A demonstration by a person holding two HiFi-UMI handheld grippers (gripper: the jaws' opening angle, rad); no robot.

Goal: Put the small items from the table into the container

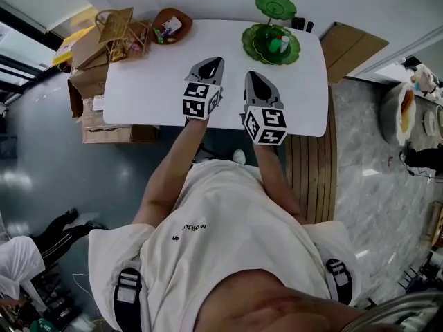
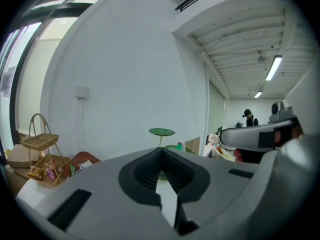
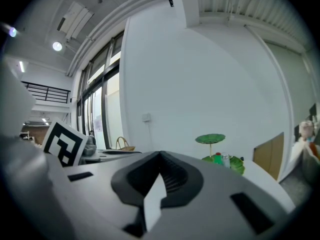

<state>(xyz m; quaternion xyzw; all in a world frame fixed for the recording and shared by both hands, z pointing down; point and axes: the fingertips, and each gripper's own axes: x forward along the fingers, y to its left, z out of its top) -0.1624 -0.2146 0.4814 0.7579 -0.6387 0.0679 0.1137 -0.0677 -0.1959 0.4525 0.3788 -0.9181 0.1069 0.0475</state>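
A brown round bowl (image 1: 174,21) with small packets sits at the far left of the white table (image 1: 149,92). The left gripper (image 1: 215,61) and the right gripper (image 1: 251,75) are above the table, both closed and empty. Small bottles (image 1: 279,45) stand in the green leaf-shaped tiered dish (image 1: 257,45) at the far right.

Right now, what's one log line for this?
left gripper: shut, empty | right gripper: shut, empty | both: above table | green stand: holds small items

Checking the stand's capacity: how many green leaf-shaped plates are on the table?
2, both near the far right corner of the table: the small upper plate on its stem, and the larger lower plate beneath it, holding small items. None looks hidden.
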